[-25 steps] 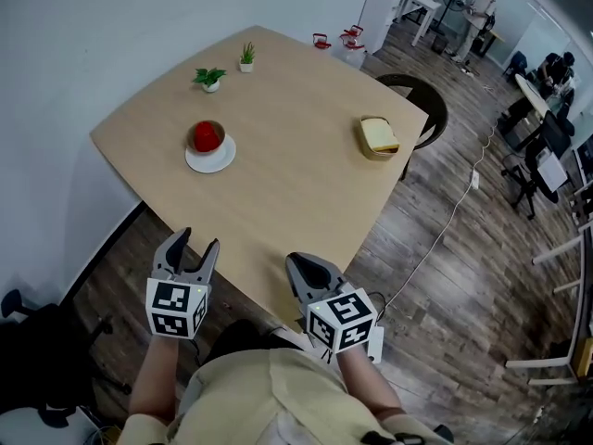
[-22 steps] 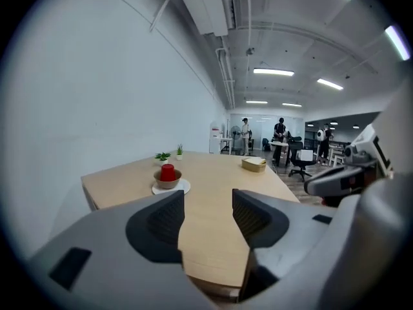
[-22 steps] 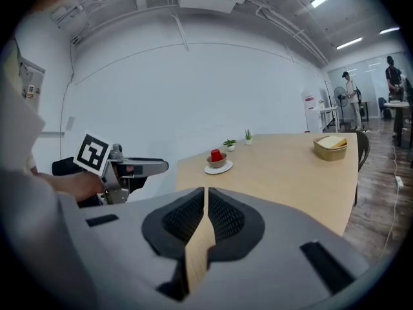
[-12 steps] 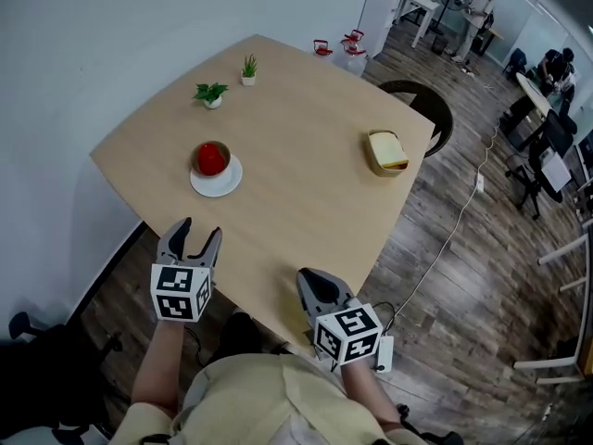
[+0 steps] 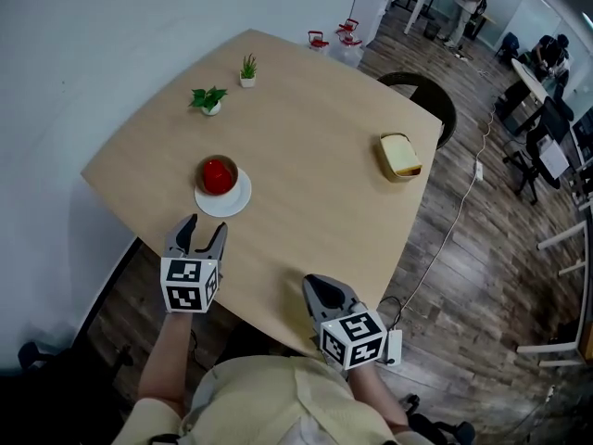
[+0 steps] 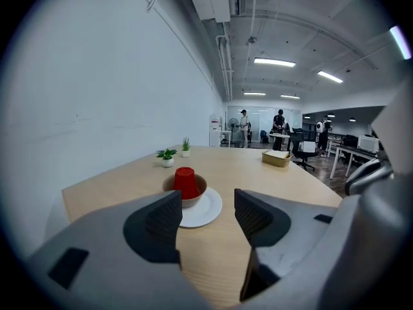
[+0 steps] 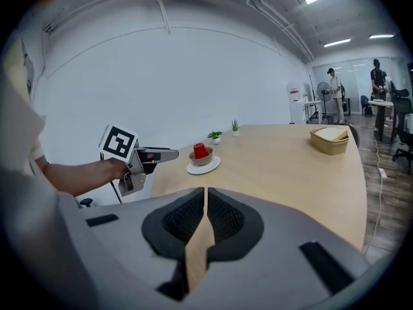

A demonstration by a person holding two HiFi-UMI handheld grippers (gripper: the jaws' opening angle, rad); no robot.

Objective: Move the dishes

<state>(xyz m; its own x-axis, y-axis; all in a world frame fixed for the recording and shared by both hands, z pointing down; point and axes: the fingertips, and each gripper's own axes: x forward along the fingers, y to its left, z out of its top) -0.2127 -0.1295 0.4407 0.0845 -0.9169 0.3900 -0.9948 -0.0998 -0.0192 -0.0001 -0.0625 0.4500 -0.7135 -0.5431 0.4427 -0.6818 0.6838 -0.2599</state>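
A white plate (image 5: 233,203) (image 6: 208,207) (image 7: 208,166) lies on the wooden table (image 5: 315,165), carrying a brown bowl (image 5: 217,165) (image 6: 169,186) with a red cup (image 5: 216,176) (image 6: 186,182) (image 7: 200,150) upside down in it. My left gripper (image 5: 203,233) (image 6: 205,216) hovers at the table's near left edge, open, aimed at the plate a short way ahead. My right gripper (image 5: 319,290) (image 7: 205,219) is shut and empty at the near edge. A tan container (image 5: 398,156) (image 7: 331,139) (image 6: 276,157) with pale contents sits at the far right.
Two small potted plants (image 5: 209,100) (image 5: 247,67) stand at the far left of the table. A dark chair (image 5: 424,98) is tucked at the far right side. A white cable (image 5: 443,239) runs over the wood floor. People and desks are in the background.
The left gripper has moved forward over the table edge, closer to the plate. The right gripper has barely shifted. The view has swung a little.
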